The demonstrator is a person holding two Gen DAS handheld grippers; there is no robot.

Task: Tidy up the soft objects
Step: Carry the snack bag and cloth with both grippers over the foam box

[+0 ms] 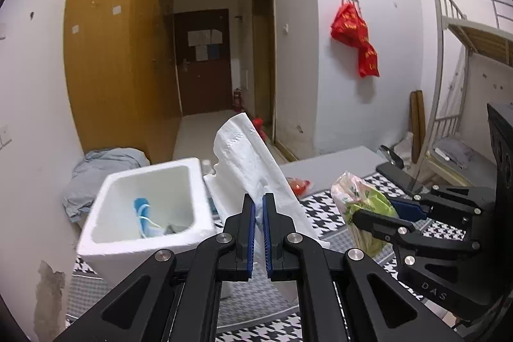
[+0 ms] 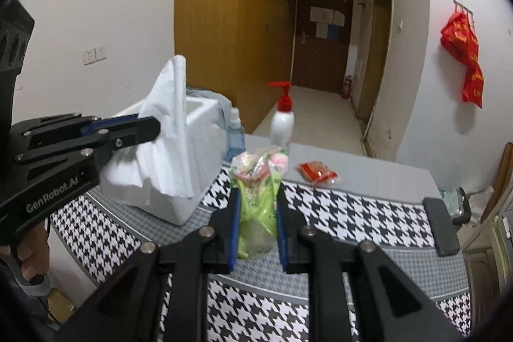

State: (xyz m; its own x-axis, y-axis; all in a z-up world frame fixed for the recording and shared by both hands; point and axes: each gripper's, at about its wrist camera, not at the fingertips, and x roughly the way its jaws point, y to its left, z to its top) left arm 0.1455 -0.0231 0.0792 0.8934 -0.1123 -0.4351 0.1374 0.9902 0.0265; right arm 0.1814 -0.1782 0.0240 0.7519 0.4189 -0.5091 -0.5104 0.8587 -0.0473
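The counter point(image 2: 378, 213) under me wears a black-and-white houndstooth cloth; the white foam box point(image 1: 141, 213) stands toward its left end, open on top, with a blue face mask point(image 1: 144, 213) lying inside; a grey garment point(image 1: 96, 172) is heaped behind the box at the left edge. My left tool point(image 1: 259, 207) is pinched tight on a white tissue sheet point(image 1: 253, 156); the sheet runs up from between the blue pads and stands above the tool, held off the cloth just to the right of the box; from the right wrist view the same sheet drapes in front of the box. My right tool point(image 2: 256, 213) is closed on a packet of tissues in green-and-pink wrapping point(image 2: 256, 181); the packet sits squarely between the pads, its crinkled top sticking out past the fingertips, lifted clear of the cloth near the middle of the counter. Beyond it a white pump bottle with a red head point(image 2: 282, 117) stands at the far edge; a small clear bottle point(image 2: 235, 130) stands beside the box; a red snack wrapper point(image 2: 315, 172) lies near the far edge to the right; a dark phone point(image 2: 441, 226) lies at the right end.
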